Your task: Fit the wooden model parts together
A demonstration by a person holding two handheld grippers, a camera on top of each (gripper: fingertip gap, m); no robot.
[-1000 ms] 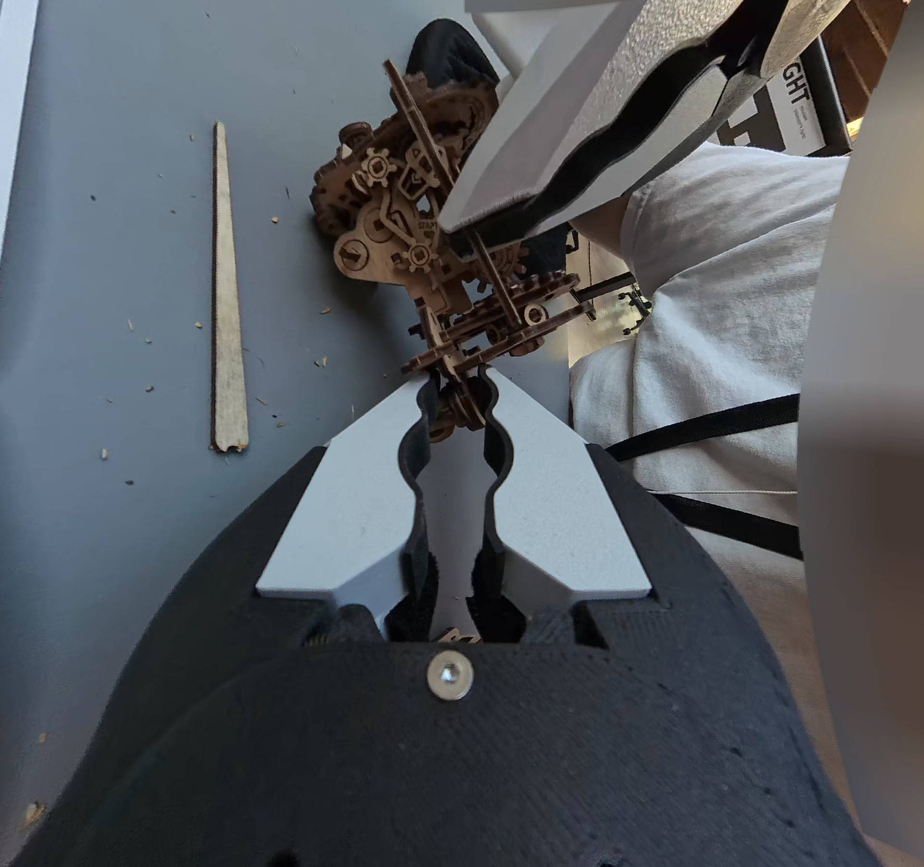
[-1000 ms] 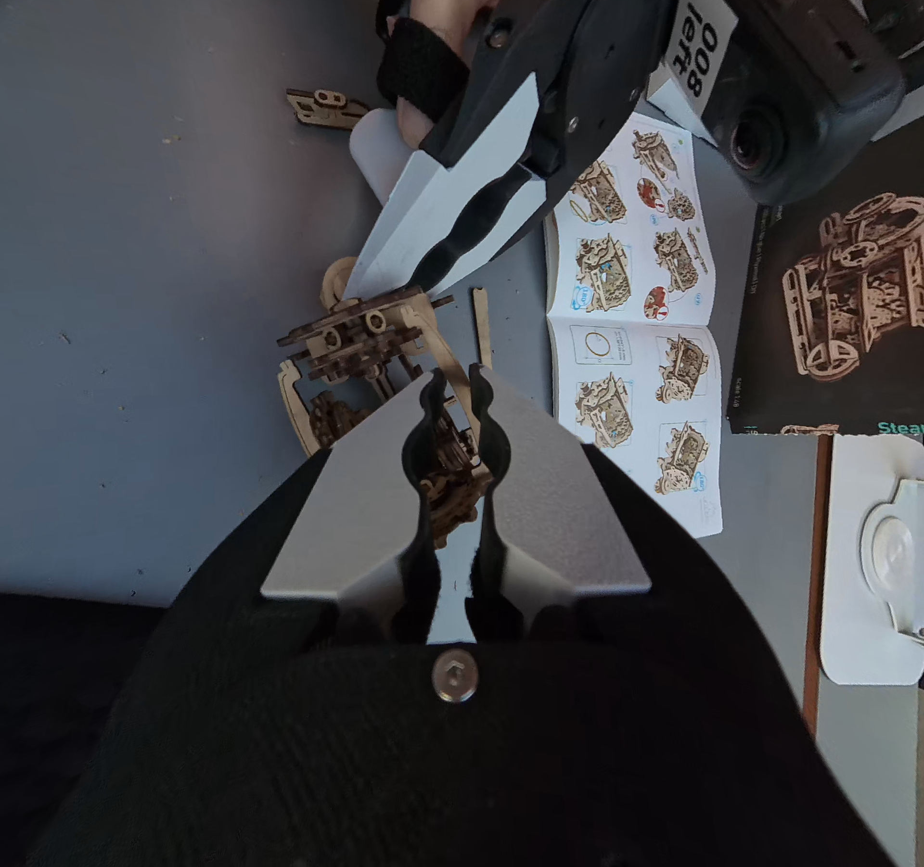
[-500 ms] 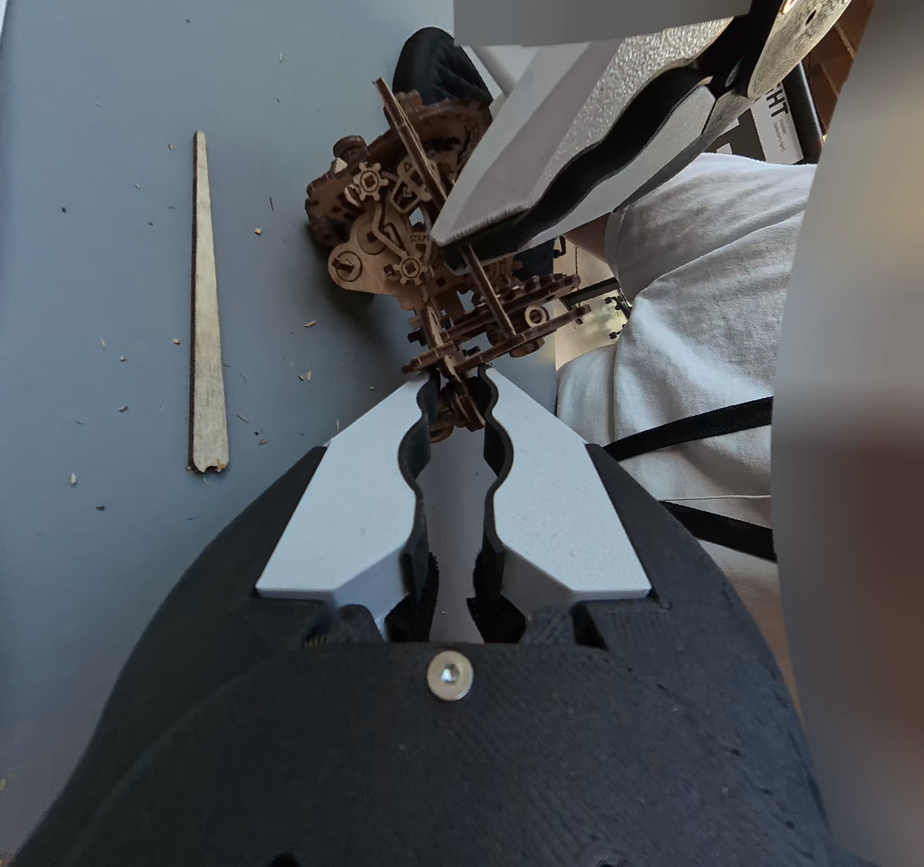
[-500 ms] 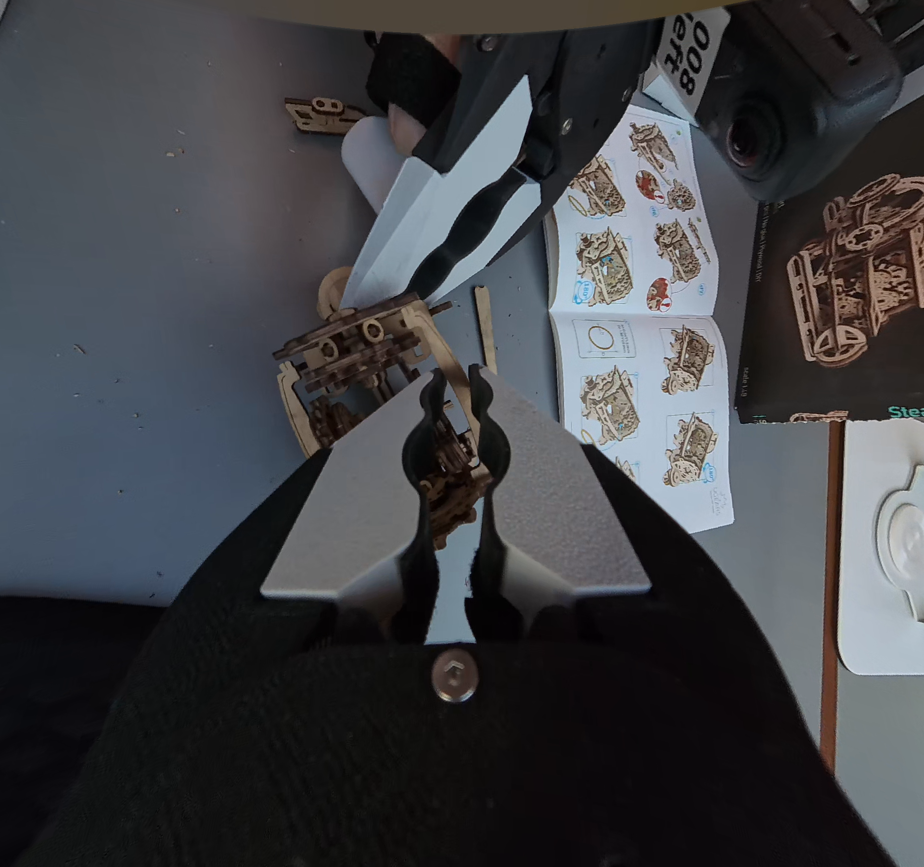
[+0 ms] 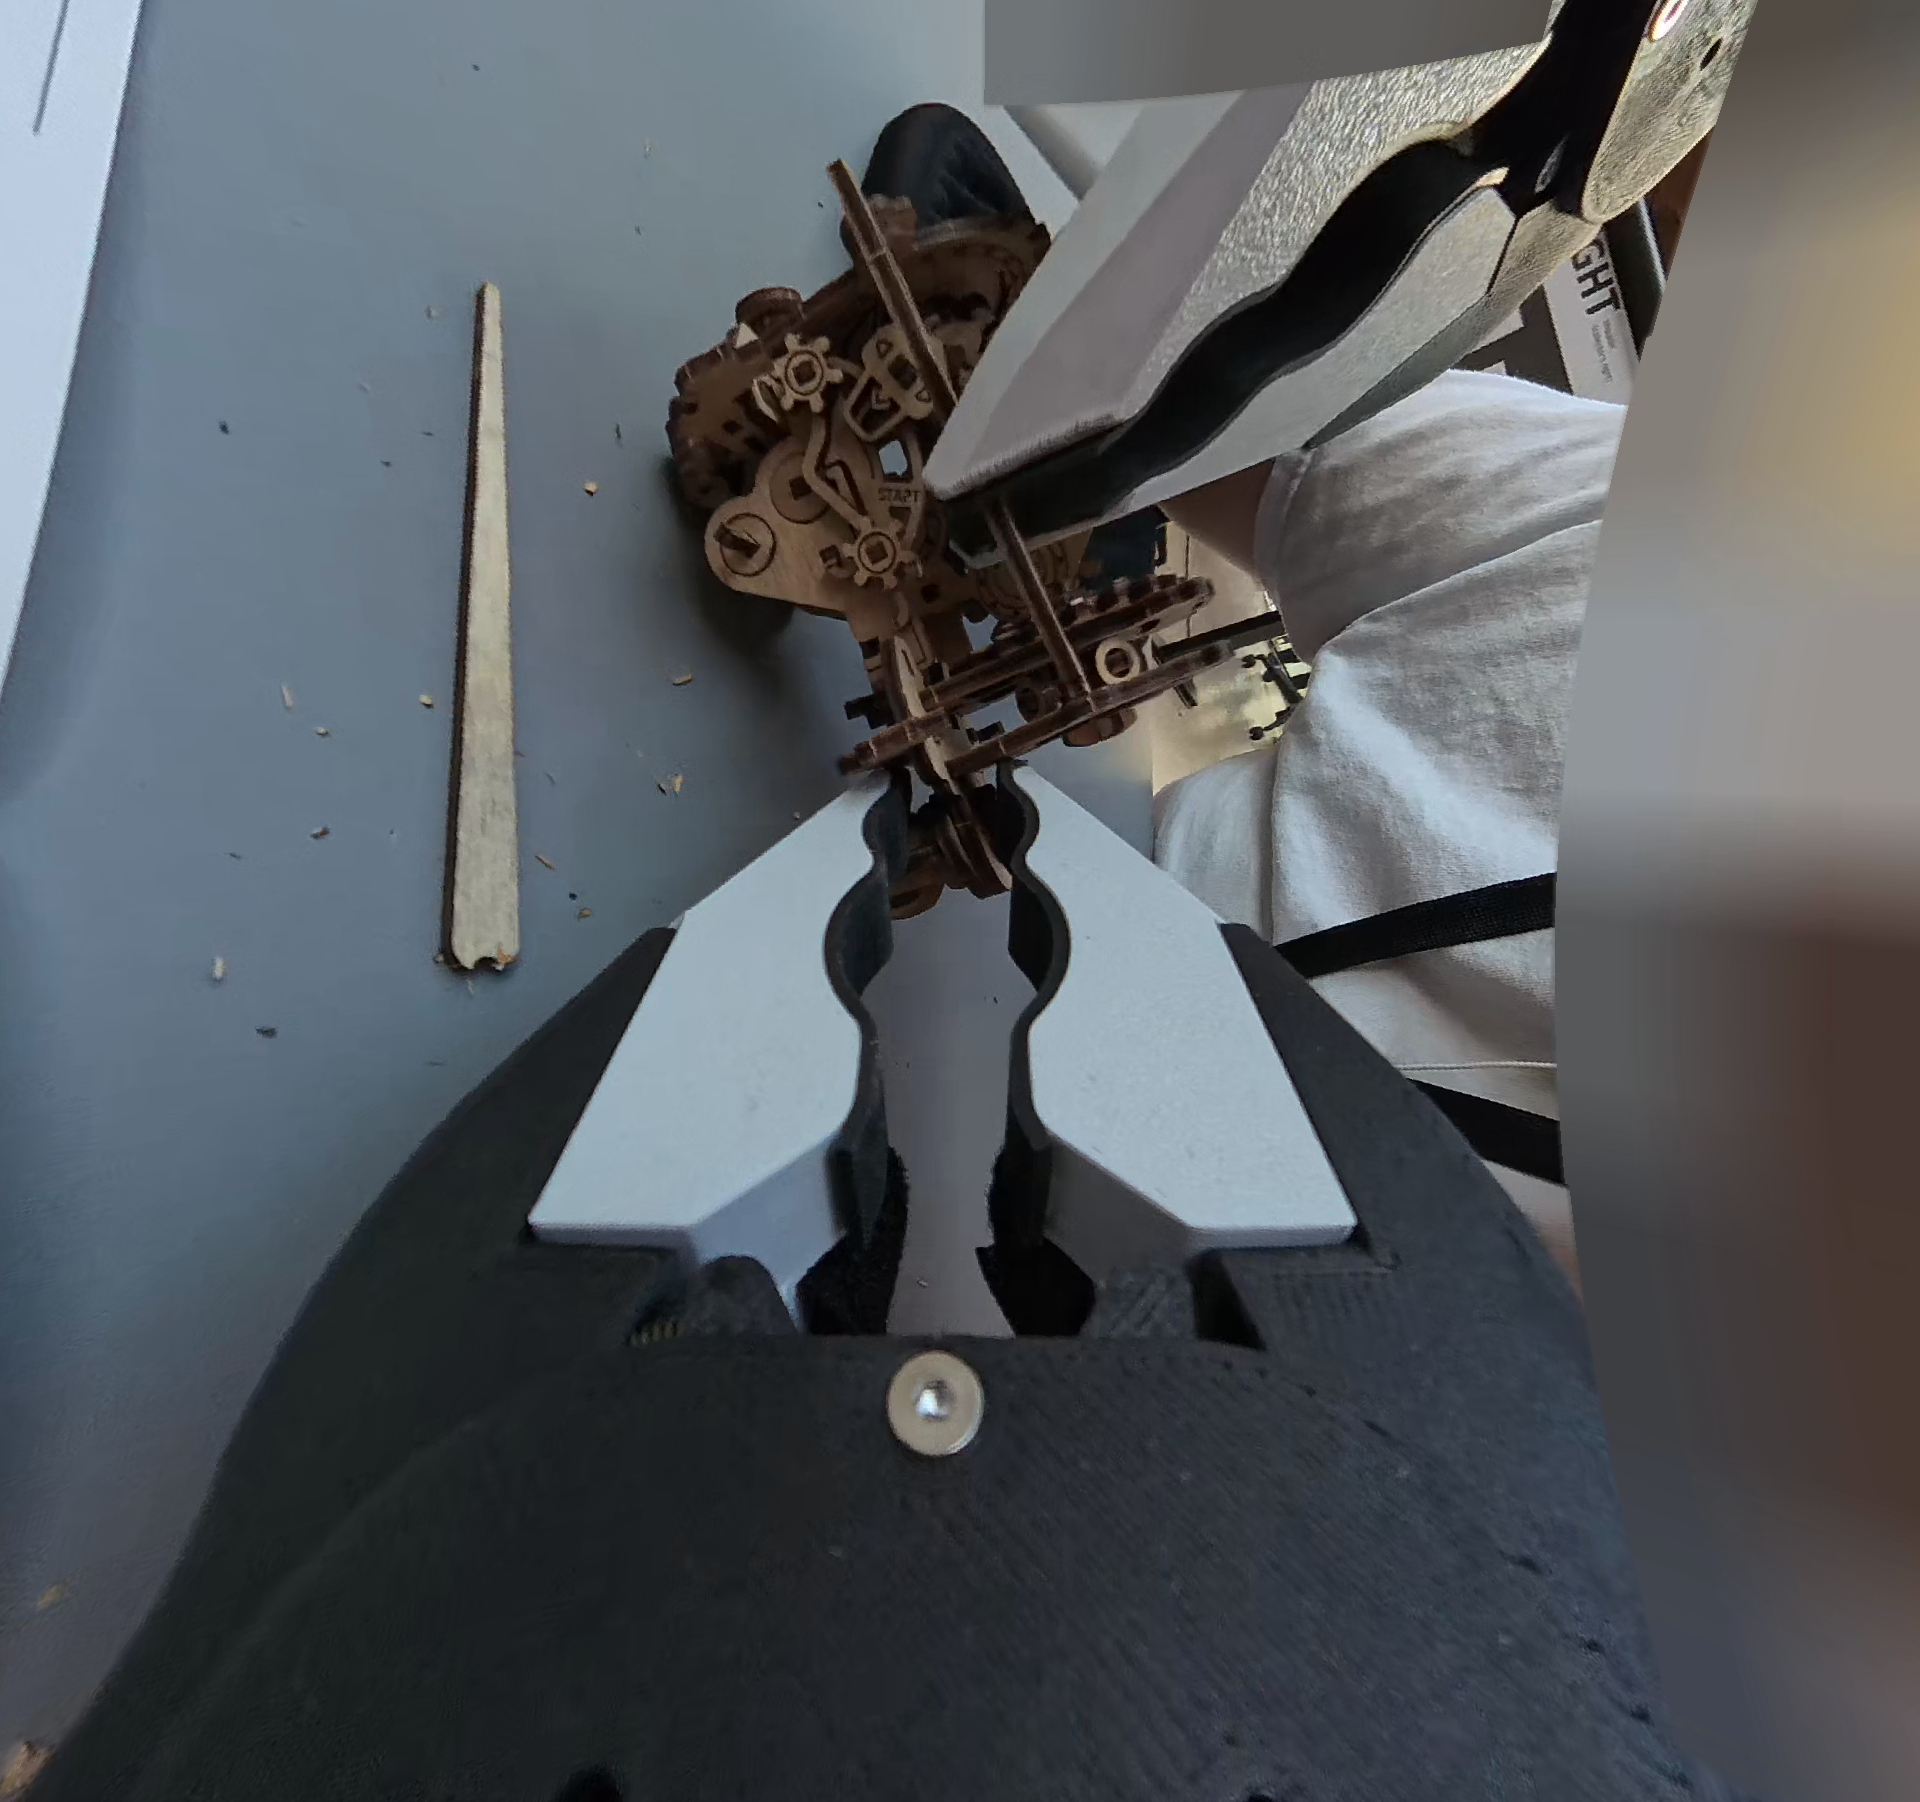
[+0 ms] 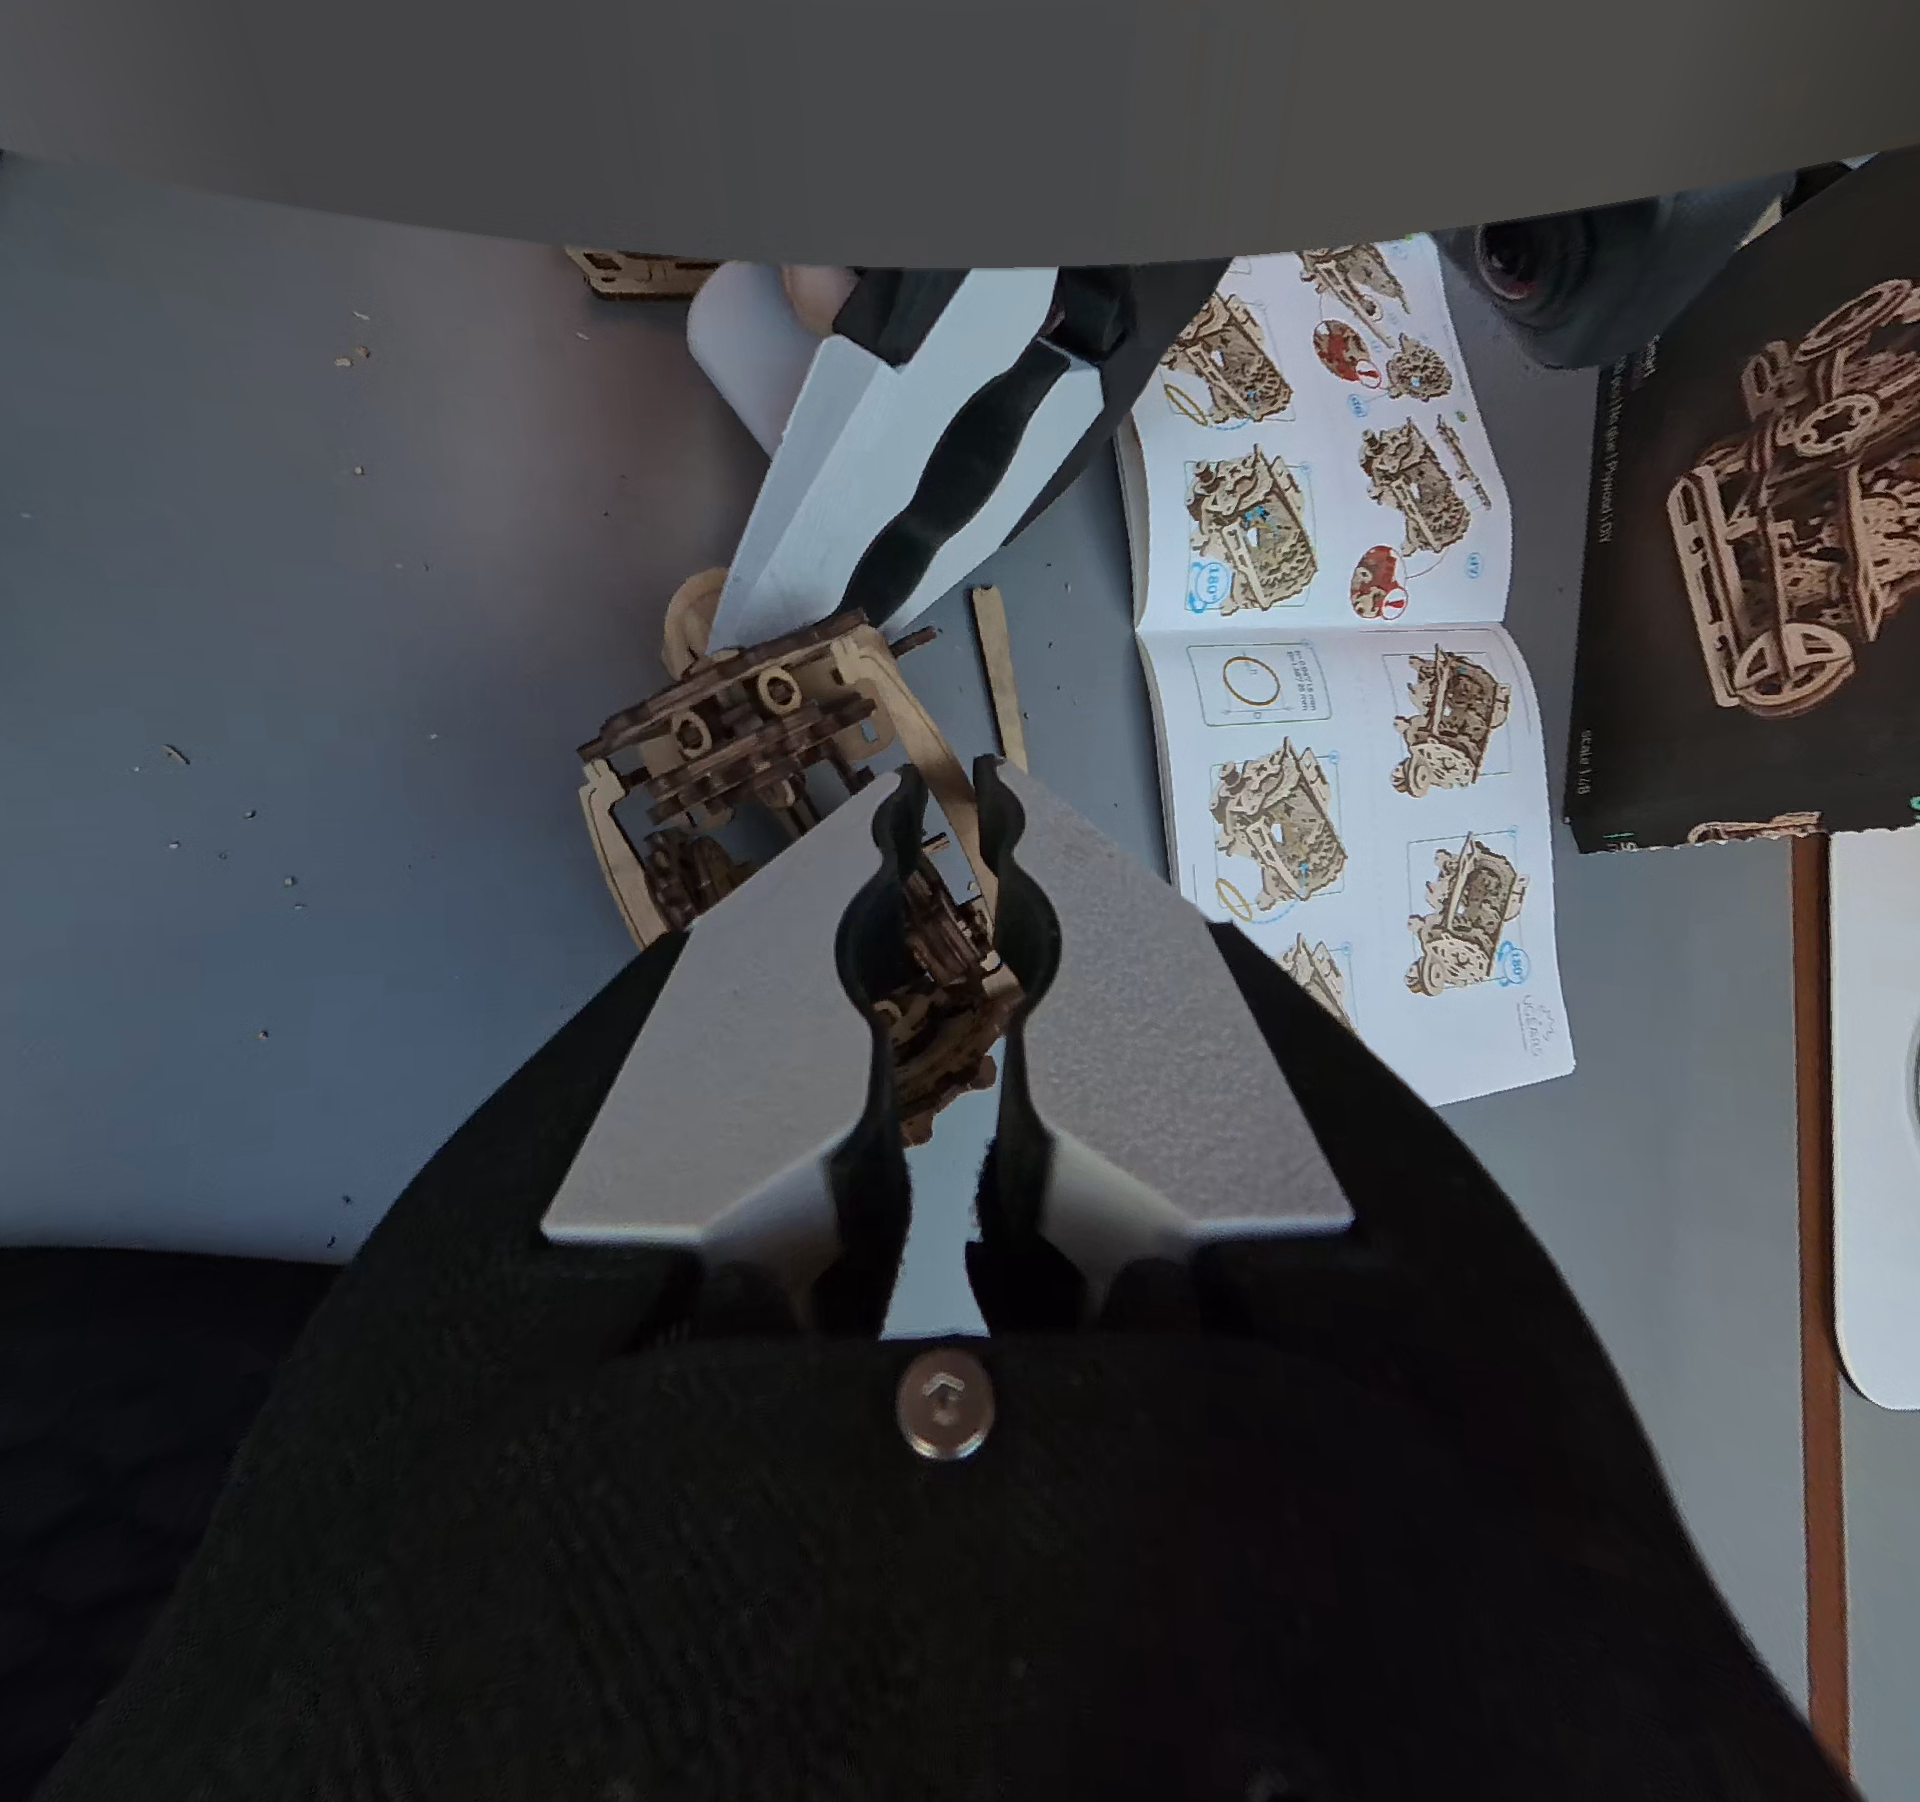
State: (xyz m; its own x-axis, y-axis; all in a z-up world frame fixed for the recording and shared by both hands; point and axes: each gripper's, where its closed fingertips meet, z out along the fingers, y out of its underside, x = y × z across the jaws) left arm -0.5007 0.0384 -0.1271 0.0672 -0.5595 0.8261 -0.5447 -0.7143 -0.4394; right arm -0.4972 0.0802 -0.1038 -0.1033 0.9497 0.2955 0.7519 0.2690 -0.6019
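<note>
A brown wooden gear model (image 5: 821,505) is held over the grey table between both grippers. My left gripper (image 5: 951,796) is shut on the model's lower end, which sits between its black pads. My right gripper (image 5: 982,495) comes in from the upper right and is shut on a thin upright plate of the model. In the right wrist view my right gripper (image 6: 940,786) is shut on the model (image 6: 727,744), part of which shows between its fingers. The left gripper (image 6: 790,635) grips the model's far side from above.
A long tapered wooden strip (image 5: 480,661) lies left of the model, with wood crumbs around it. An open instruction booklet (image 6: 1340,672), a black box (image 6: 1766,557), a white tray (image 6: 1881,1077), a short wooden stick (image 6: 1000,672) and a small wooden part (image 6: 634,272) lie nearby. A person's white clothing (image 5: 1434,713) is on the right. One gripper's finger ends stand about 5 cm off the other's.
Both grippers stay shut on the model. The right wrist view has shifted, so the booklet and box sit lower and farther right in it. The model has barely moved.
</note>
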